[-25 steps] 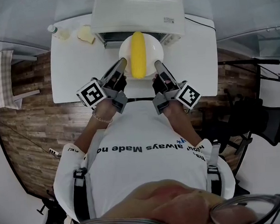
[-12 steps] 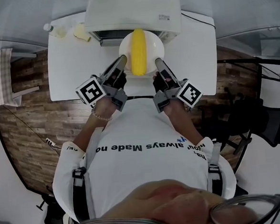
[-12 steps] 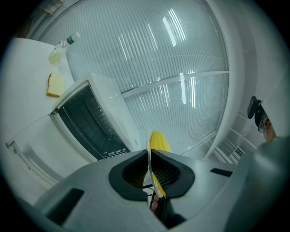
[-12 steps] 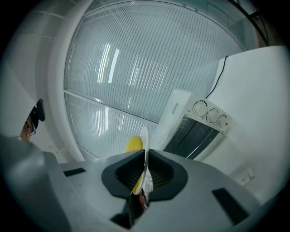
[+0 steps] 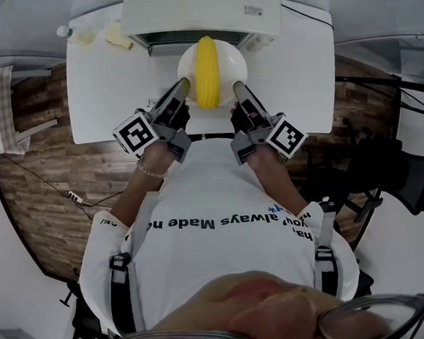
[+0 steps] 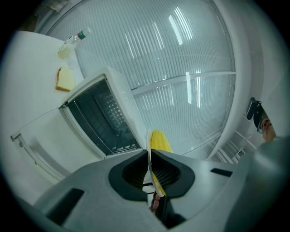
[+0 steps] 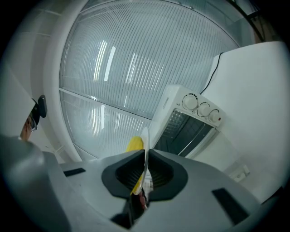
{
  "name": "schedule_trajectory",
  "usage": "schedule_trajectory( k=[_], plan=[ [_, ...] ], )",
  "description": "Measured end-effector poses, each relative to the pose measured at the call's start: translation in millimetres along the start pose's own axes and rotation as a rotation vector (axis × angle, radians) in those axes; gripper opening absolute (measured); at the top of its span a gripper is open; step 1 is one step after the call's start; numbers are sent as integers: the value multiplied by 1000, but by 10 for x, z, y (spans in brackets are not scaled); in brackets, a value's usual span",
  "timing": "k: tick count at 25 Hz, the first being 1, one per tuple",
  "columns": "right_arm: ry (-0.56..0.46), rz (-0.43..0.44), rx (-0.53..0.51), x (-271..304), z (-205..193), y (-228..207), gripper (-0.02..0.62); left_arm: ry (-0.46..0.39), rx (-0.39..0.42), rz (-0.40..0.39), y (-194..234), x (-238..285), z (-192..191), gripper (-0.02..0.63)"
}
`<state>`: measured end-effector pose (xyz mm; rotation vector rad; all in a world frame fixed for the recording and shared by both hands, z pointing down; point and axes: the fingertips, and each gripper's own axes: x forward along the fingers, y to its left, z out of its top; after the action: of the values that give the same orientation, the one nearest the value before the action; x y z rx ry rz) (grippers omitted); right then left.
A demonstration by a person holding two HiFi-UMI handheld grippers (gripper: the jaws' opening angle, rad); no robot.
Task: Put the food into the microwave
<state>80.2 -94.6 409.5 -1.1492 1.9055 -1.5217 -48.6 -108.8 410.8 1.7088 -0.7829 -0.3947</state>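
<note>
A white plate (image 5: pixel 223 64) carrying a yellow corn cob (image 5: pixel 206 73) hangs in front of the open white microwave (image 5: pixel 201 10). Its far edge is at the dark opening (image 5: pixel 167 39). My left gripper (image 5: pixel 179 88) is shut on the plate's left rim and my right gripper (image 5: pixel 237 90) on its right rim. In the left gripper view the rim (image 6: pixel 148 147) runs edge-on between the jaws, with the corn (image 6: pixel 159 140) behind it and the open cavity (image 6: pixel 102 118) to the left. The right gripper view shows the rim (image 7: pixel 145 147), the corn (image 7: pixel 135 145) and the cavity (image 7: pixel 186 129).
A slice of bread (image 5: pixel 118 38) and a small bottle (image 5: pixel 72 33) lie on the white table (image 5: pixel 105 93) left of the microwave. The lowered door (image 6: pixel 41 149) lies in front of the opening. Control knobs (image 7: pixel 201 108) sit on the microwave's right side.
Both grippers have carried the plate with the corn forward, closer to the microwave opening. The grip on both rims is unchanged.
</note>
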Motion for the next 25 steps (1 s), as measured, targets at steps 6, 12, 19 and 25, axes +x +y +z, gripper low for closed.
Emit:
schedule_trajectory(
  k=[6,12,19,25],
  plan=[
    [6,-26,13,-6,-68,-168,25,6,-14,14,150,12,-67,20],
    [10,-36,0,29,-100,-300,25,26,8,29,313,35,-103,20],
    [24,-51,-16,144,-132,-501,25,40,24,44,541,118,-85,20],
    [33,-81,-8,263,-147,-728,25,54,31,67,763,218,-64,20]
  ],
)
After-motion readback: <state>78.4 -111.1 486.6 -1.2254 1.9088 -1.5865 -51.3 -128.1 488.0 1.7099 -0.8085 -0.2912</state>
